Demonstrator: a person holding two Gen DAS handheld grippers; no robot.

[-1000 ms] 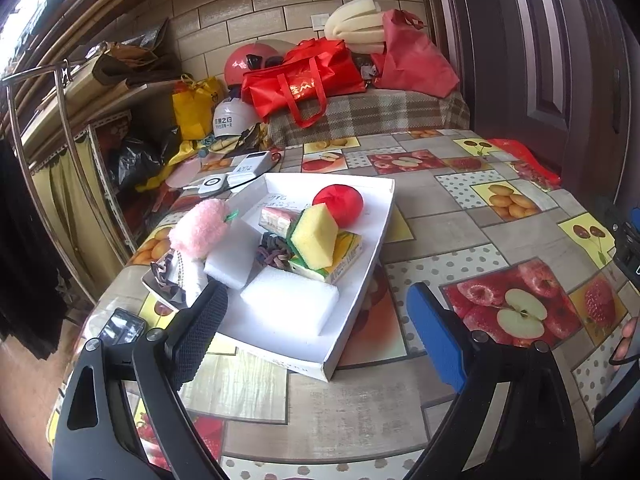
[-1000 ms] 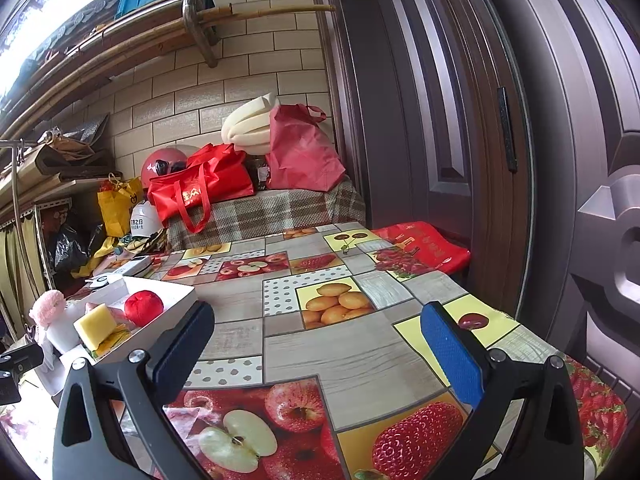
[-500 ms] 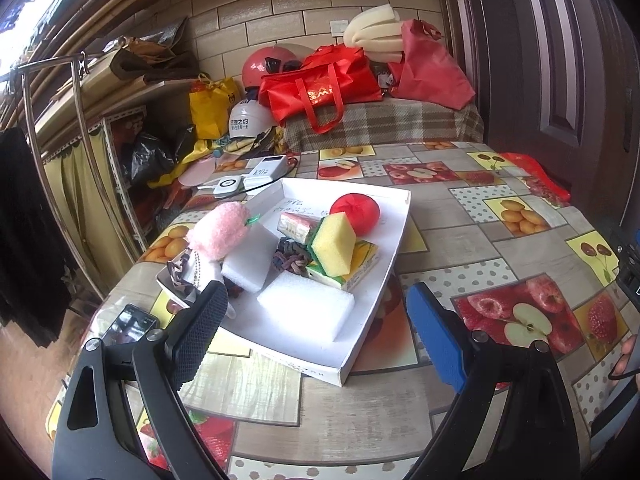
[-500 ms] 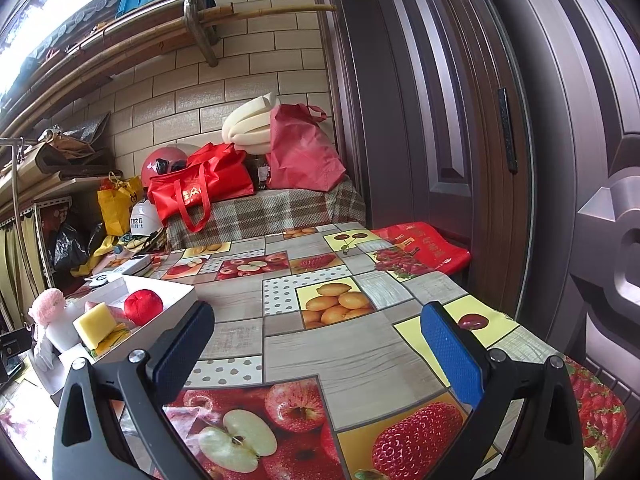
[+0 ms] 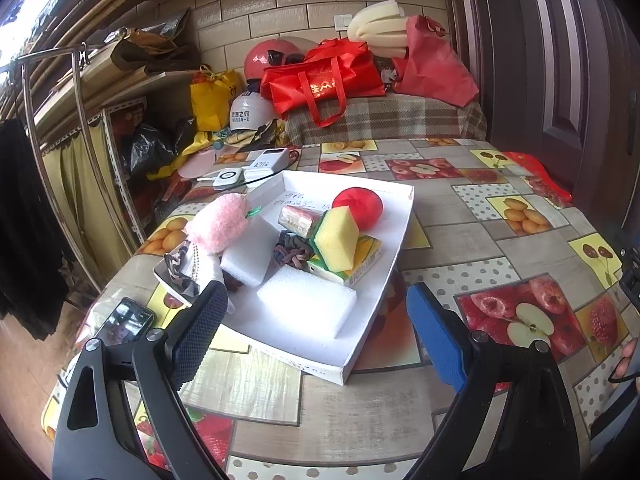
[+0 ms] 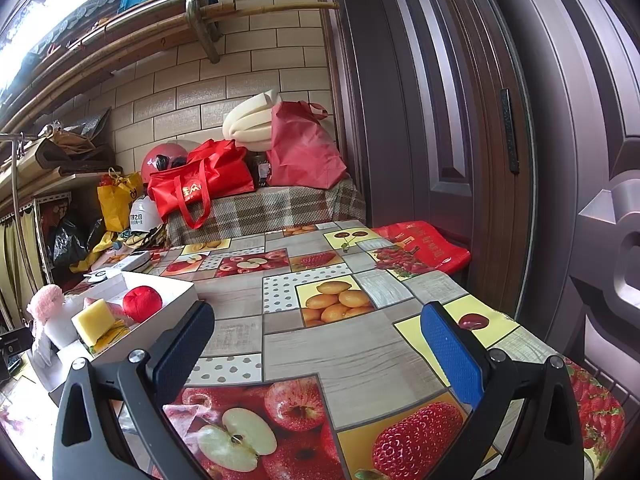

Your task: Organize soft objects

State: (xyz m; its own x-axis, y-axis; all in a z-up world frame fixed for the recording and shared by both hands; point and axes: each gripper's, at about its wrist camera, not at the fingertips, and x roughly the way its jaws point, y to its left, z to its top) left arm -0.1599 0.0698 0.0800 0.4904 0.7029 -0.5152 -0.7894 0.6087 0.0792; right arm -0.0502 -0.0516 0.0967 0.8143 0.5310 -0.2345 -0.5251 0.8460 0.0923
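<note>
Left gripper (image 5: 316,322) tilts downward, jaws wide apart, nothing between them; right gripper (image 6: 320,346) points nearly level, jaws likewise spread wide and empty, both held near

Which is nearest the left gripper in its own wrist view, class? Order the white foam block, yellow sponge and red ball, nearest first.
From the left gripper:
1. White foam block, at the tray's near end.
2. Yellow sponge, mid-tray, leaning on a carton.
3. Red ball, at the tray's far end.

Glossy oilcloth table (image 5: 460,236); matt white foam block (image 5: 306,300); fuzzy pink plush (image 5: 218,220).
</note>
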